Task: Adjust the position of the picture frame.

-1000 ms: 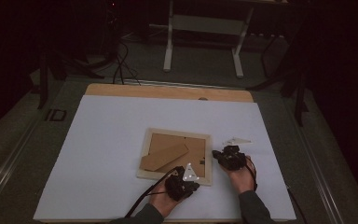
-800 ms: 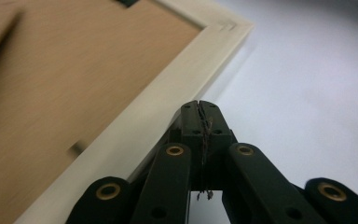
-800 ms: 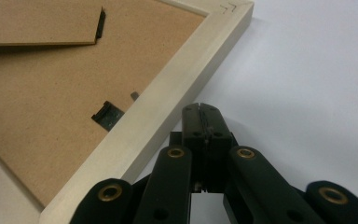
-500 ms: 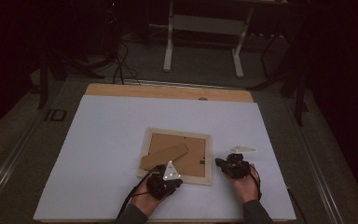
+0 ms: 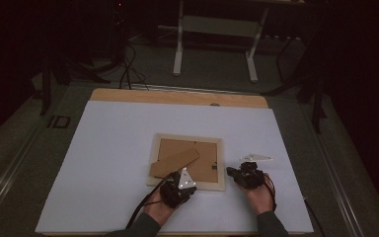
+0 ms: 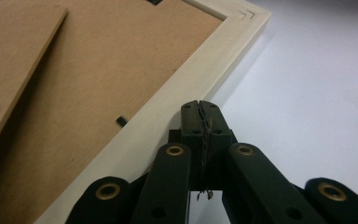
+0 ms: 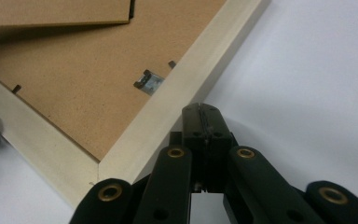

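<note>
A: Surface and room?

B: A white sheet (image 5: 118, 163) is covering a wooden table (image 5: 177, 97), whose bare strip is showing along the far edge. The room around it is lying dark; a pale metal stand (image 5: 216, 29) with 2 legs is standing on the grey floor (image 5: 212, 74) beyond, and black cables (image 5: 128, 69) are trailing at the left.

A: Materials and shapes?

B: 1 picture frame (image 5: 187, 139) is lying face down near the sheet's middle, toward the near edge. Its border is pale, smooth wood with mitred corners; its back is matt brown fibreboard. 1 flat brown stand flap (image 5: 175, 162) is slanting across that back. 1 small metal hanger clip (image 7: 149, 82) is sitting by the inner edge in the right gripper view.

A: Grippers?

B: 2, both black. The left gripper (image 5: 176, 183) is resting at the frame's near edge, its jaws pressed together on nothing, tips just beside the border in the left gripper view (image 6: 200, 106). The right gripper (image 5: 237, 174) is sitting just beside the frame's right edge, jaws likewise closed and empty (image 7: 200, 109).
</note>
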Motion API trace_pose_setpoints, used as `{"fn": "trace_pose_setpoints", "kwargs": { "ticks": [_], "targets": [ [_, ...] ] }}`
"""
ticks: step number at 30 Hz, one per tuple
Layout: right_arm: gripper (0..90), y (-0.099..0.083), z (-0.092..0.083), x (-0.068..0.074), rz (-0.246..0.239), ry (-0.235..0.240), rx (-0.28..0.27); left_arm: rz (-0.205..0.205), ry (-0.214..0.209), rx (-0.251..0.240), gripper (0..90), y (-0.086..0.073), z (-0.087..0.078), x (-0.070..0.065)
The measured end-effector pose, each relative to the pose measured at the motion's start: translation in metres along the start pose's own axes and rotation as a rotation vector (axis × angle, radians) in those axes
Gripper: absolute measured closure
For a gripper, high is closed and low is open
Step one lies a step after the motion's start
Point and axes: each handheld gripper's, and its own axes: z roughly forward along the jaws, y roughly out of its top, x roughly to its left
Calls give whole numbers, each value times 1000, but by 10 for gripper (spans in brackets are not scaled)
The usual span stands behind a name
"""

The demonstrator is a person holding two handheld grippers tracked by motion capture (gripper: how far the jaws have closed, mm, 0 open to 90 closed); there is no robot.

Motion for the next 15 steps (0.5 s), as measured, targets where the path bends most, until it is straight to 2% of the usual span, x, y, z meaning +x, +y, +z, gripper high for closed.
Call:
{"fn": "trace_pose_setpoints", "kwargs": {
  "ticks": [5, 15],
  "targets": [
    [899, 0, -3, -5, 27, 3, -10, 10, 8, 3, 900, 4, 4, -1],
    [899, -2, 0, -6, 29, 9, 0, 23, 40, 10, 900, 11, 10, 2]
  ]
}}
